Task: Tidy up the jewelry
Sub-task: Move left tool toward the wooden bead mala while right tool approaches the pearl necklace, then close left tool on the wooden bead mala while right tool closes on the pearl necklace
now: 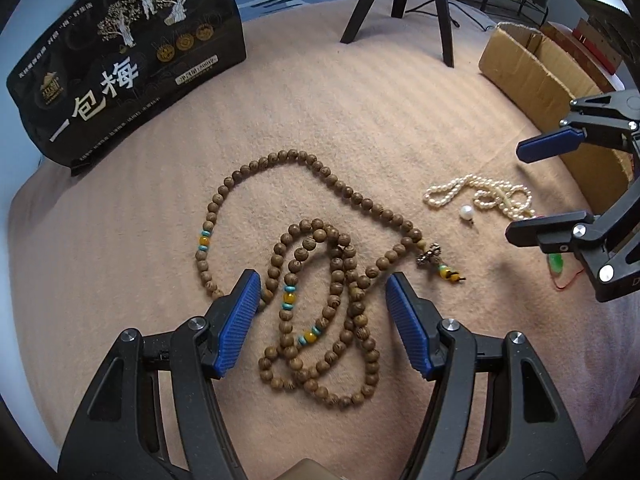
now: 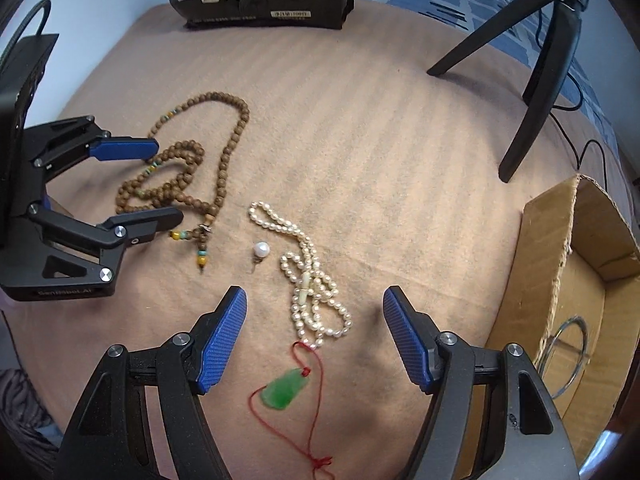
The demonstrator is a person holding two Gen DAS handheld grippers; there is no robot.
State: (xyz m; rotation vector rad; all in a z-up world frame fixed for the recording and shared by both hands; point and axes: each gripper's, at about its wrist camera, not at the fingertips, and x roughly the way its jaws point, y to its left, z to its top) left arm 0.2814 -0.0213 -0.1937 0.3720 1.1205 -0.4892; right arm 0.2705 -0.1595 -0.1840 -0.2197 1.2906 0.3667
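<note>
1. The left gripper (image 1: pixel 322 292) points steeply down with its blue-padded jaws spread wide; nothing is pinched between them.
2. Between and beyond those jaws lies the wooden bead necklace (image 1: pixel 320 280), coiled in loose loops on the peach blanket (image 1: pixel 120 260), with small turquoise and amber beads set along it and a metal charm at one end.
3. The right gripper (image 2: pixel 314 304) also points down, its jaws spread and holding nothing.
4. Between its jaws, nearest the camera, lies a green jade pendant (image 2: pixel 284 392) on a red cord (image 2: pixel 316 420), flat on the blanket.
5. Just beyond the pendant sits the pearl necklace (image 2: pixel 312 288), tangled in a small heap with one strand trailing away; the cord's top loop touches its near end.
6. A single loose pearl (image 2: pixel 261 249) with a tiny hook lies between the pearl necklace and the wooden bead necklace, apart from both.
7. To the right of the right gripper stands an open cardboard box (image 2: pixel 560 264); a metal ring (image 2: pixel 568 356) rests inside it.
8. Farther back, the black legs of a tripod (image 2: pixel 532 80) stand on the blanket.
9. At the far edge stands a black snack bag (image 1: pixel 120 60) printed with white trees and Chinese characters.
</note>
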